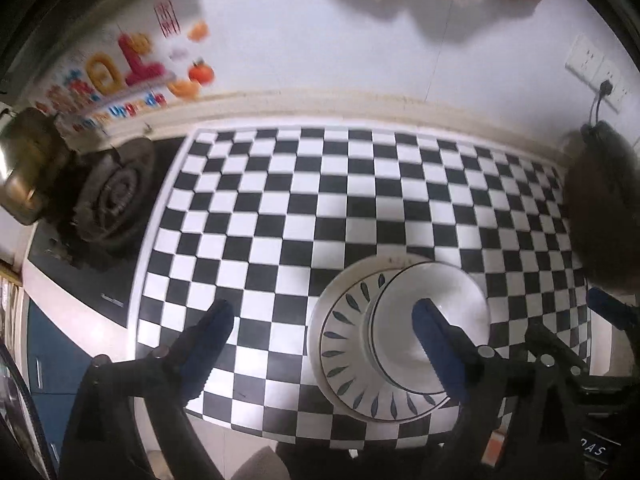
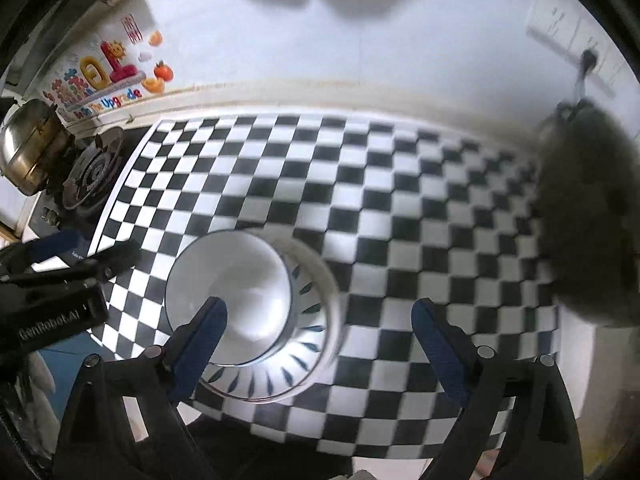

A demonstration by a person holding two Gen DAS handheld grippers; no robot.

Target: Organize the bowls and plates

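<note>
A white bowl (image 1: 432,316) with a thin dark rim line sits inside a wider white plate (image 1: 348,332) painted with dark leaf marks, near the front edge of the checkered mat (image 1: 320,200). My left gripper (image 1: 324,316) hangs above them, open, its right finger over the bowl and nothing between the pads. In the right wrist view the same bowl (image 2: 236,292) and plate (image 2: 316,320) lie at lower left. My right gripper (image 2: 320,316) is open above them, its left finger over the bowl, nothing held.
A gas burner (image 1: 116,196) and a metal kettle (image 1: 28,164) stand left of the mat. A dark round appliance (image 2: 588,220) with a cord fills the right side. The white wall (image 1: 320,48) carries a colourful sticker, and a wall socket (image 1: 596,68).
</note>
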